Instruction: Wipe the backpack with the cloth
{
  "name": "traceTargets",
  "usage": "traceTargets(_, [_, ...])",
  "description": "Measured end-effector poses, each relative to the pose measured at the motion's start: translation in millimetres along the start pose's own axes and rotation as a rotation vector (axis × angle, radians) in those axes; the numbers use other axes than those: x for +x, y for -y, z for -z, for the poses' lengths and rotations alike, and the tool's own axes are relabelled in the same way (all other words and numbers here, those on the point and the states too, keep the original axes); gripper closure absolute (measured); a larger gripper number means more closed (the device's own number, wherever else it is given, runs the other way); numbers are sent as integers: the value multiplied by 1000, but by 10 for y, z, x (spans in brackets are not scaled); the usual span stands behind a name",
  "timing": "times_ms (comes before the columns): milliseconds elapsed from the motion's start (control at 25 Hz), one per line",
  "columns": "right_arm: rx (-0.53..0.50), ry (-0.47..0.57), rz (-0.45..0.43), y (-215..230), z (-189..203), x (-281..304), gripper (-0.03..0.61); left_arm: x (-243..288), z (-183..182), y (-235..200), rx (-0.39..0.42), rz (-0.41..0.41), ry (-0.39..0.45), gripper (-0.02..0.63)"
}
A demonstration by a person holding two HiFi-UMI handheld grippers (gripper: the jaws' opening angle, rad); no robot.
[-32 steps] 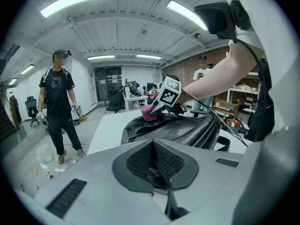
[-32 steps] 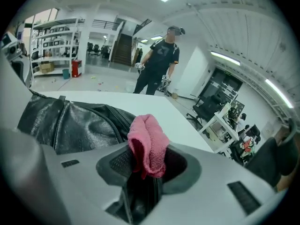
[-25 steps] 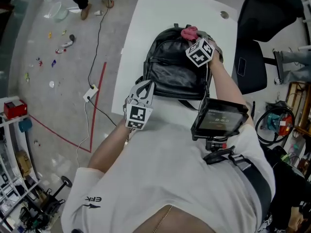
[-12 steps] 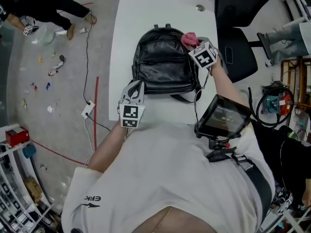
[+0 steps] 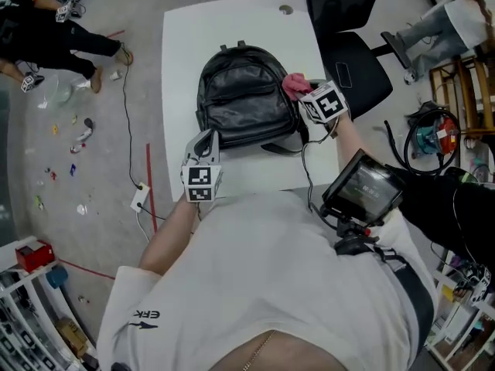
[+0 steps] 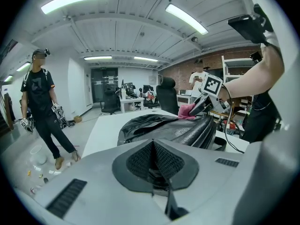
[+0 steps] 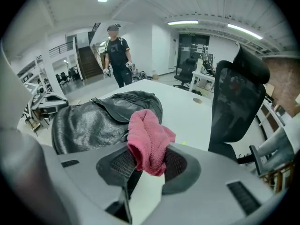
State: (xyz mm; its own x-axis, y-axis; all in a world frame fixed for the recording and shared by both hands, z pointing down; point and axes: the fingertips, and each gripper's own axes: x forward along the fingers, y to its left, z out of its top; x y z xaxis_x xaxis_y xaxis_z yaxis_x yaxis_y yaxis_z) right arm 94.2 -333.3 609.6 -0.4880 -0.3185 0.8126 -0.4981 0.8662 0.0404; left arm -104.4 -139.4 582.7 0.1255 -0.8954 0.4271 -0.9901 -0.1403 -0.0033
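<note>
Backpack (image 5: 244, 99): black and glossy, lying flat on the table with its handle toward the far edge; a strap trails off its near right corner.
Cloth (image 5: 295, 85): pink and bunched, held against the backpack's right side, up near the handle end.
Right gripper (image 7: 147, 158): jaws clamped on the cloth, which folds up and over between the two pads; the marker cube sits just behind.
Left gripper (image 6: 152, 161): jaws pressed together with nothing between them; tips just beside the backpack's near left corner. Whether they touch it cannot be told.
Table (image 5: 182, 45): white, with a round grommet near its far edge; the backpack lies across its middle.
Chair (image 5: 348, 52): black office chair at the table's far right corner.
Screen (image 5: 363, 192): small monitor on a mount in front of the wearer's chest, near the right arm.
Bystander (image 5: 54, 41): person in black standing on the floor, well apart, to the table's left.
Floor (image 5: 100, 176): grey, with a cable, a red line and small scattered bits.
</note>
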Motion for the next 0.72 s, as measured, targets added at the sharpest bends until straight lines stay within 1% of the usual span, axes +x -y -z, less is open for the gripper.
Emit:
traceTargets(200, [36,-2,-35,-243,162,-182,442,-49,7,-28,-1,12,9,611])
traceTargets(400, [47,-17,-54,-341,331,-354,443,-12,-16,19,9,21,9,611])
traceTargets(720, [116,-17,-71,-526,581,-532,445,0,18,31,12,37,24,611])
